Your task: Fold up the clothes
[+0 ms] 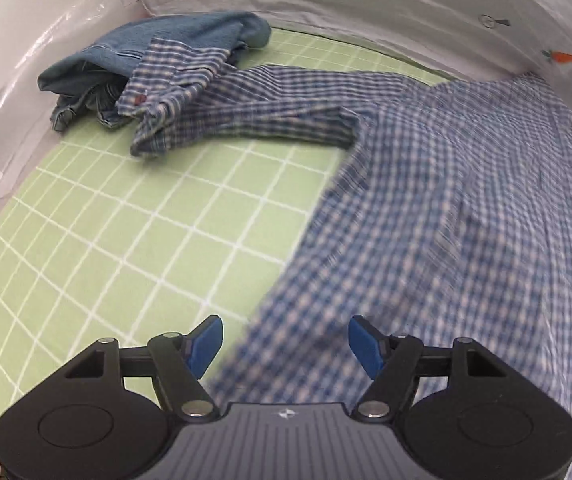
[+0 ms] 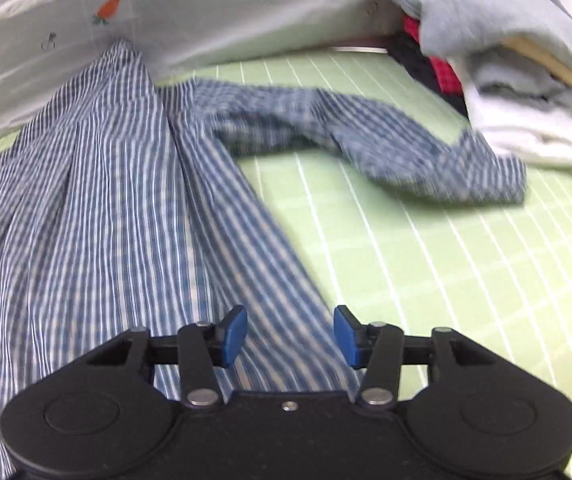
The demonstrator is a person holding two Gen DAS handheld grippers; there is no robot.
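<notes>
A blue and white checked shirt (image 1: 465, 208) lies spread on the green grid mat (image 1: 126, 220). One sleeve (image 1: 246, 112) stretches left toward a blue garment. My left gripper (image 1: 285, 346) is open and empty, its blue pads just above the shirt's near left edge. In the right wrist view the same shirt (image 2: 98, 208) fills the left side, with its other sleeve (image 2: 365, 136) running right across the mat (image 2: 445, 280). My right gripper (image 2: 289, 332) is open and empty, over the shirt's near right edge.
A crumpled blue denim garment (image 1: 158, 52) lies at the mat's far left, partly under the sleeve cuff. A stack of folded clothes (image 2: 505, 80), grey, red, black and white, stands at the far right. A white sheet wall (image 1: 365, 4) backs the mat.
</notes>
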